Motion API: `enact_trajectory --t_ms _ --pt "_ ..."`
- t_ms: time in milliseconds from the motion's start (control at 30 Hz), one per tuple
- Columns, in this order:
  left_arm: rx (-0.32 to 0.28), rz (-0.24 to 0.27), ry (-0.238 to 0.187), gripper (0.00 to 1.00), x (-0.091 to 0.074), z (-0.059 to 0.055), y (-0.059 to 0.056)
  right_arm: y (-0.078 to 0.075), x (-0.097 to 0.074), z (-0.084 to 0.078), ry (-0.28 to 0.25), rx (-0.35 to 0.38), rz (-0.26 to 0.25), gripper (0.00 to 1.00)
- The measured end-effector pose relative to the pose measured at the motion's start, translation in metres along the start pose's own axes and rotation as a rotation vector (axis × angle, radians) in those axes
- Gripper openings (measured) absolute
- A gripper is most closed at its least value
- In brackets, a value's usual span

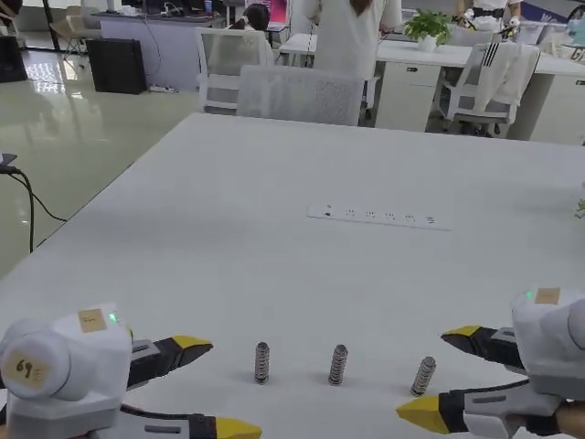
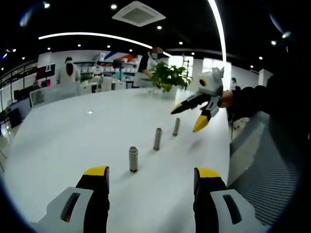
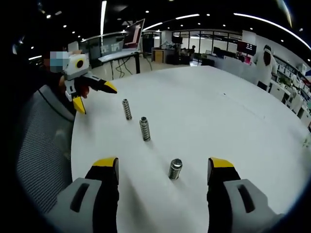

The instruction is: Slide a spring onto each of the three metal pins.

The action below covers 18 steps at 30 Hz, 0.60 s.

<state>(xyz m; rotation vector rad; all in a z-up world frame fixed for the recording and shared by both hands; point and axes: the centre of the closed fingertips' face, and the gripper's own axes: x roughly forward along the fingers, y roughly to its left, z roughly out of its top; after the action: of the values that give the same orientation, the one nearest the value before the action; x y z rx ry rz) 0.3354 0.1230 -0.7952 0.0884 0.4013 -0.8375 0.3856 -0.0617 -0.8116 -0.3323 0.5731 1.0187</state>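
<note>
Three metal pins stand in a row near the front edge of the white table, each with a spring around it: the left pin [image 1: 262, 362], the middle pin [image 1: 338, 364] and the right pin [image 1: 423, 375]. My left gripper [image 1: 215, 386] rests open at the lower left, just left of the left pin [image 2: 133, 159]. My right gripper [image 1: 443, 375] is open at the lower right, close to the right pin [image 3: 175, 169]. Nothing sits between either pair of yellow-tipped fingers. Each gripper view shows the other gripper beyond the row, the right gripper [image 2: 190, 116] and the left gripper [image 3: 92, 98].
A flush power strip [image 1: 377, 217] lies across the middle of the table [image 1: 274, 210]. A grey chair [image 1: 302, 93] stands at the far edge, with desks, chairs, a potted plant [image 1: 428, 27] and people behind. The table's front edge is just under the grippers.
</note>
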Motion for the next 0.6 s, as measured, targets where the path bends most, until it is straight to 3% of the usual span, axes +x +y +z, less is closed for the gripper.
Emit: enact_trajectory --t_ms 333,600 --pt "-0.007 0.003 -0.001 0.68 0.000 -0.002 0.000 0.001 -0.009 -0.007 -0.051 0.015 -0.029 0.76" --pt "-0.018 0.007 0.002 0.69 0.000 -0.007 0.000 0.005 -0.011 -0.013 -0.057 0.017 -0.036 0.77"
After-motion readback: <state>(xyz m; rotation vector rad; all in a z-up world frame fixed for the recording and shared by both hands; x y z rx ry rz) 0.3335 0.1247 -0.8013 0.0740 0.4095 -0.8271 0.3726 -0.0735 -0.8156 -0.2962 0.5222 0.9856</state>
